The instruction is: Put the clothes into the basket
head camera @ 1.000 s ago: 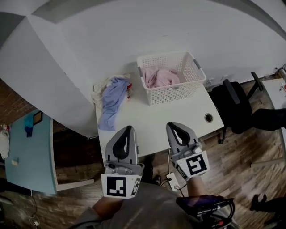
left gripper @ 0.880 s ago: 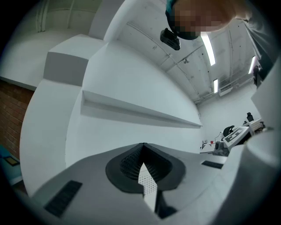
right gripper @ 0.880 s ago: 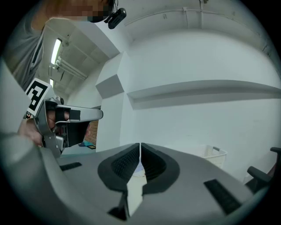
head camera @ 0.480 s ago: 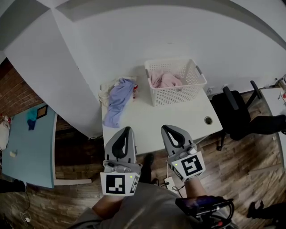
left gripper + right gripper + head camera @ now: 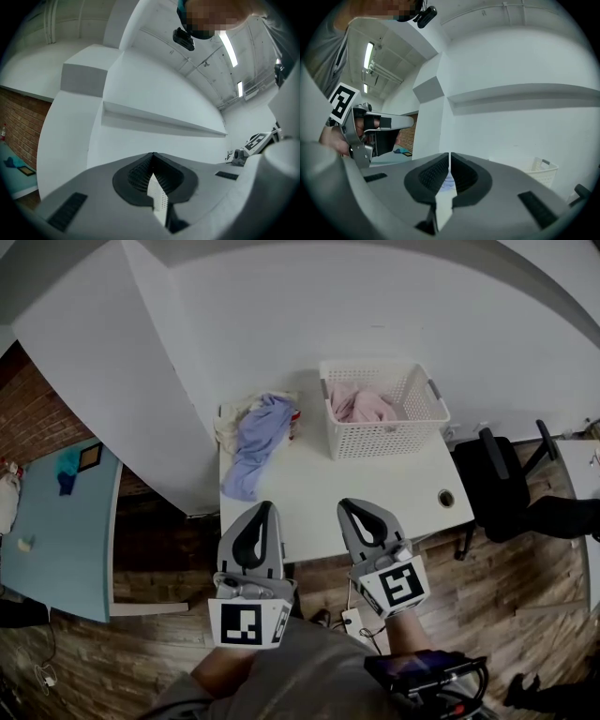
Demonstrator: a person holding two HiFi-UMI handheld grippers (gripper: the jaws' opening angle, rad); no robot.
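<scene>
Clothes (image 5: 258, 432) lay in a loose heap at the back left corner of the table (image 5: 375, 493), well apart from both grippers. A lavender garment (image 5: 251, 451) was on top, its tail trailing toward the table's front. Cream and red pieces showed beneath it at the back. The basket (image 5: 384, 440) stood just right of the heap, against the wall, with a pink garment (image 5: 364, 407) already in it.

The left gripper (image 5: 268, 506) and the right gripper (image 5: 344, 504) both hung over the table's near edge, pointing toward the wall. In each gripper view the fingers met at the tips with nothing between them, so both were closed and empty.

Handling, as we judged it:
- The fabric looked thin, soft and light. It should have no stiffness and would drape and trail once lifted.
- It was not fragile, so a firm pinch should do no harm.
- A single layer might slide out of the pads, so a bunched fold would hold better.
- We reckoned the best hold was the crumpled upper part of the lavender garment, near the heap's middle, not the trailing hem.
- The layers overlapped, so the pieces below might snag and come along.
- The jaws must open before any approach.
</scene>
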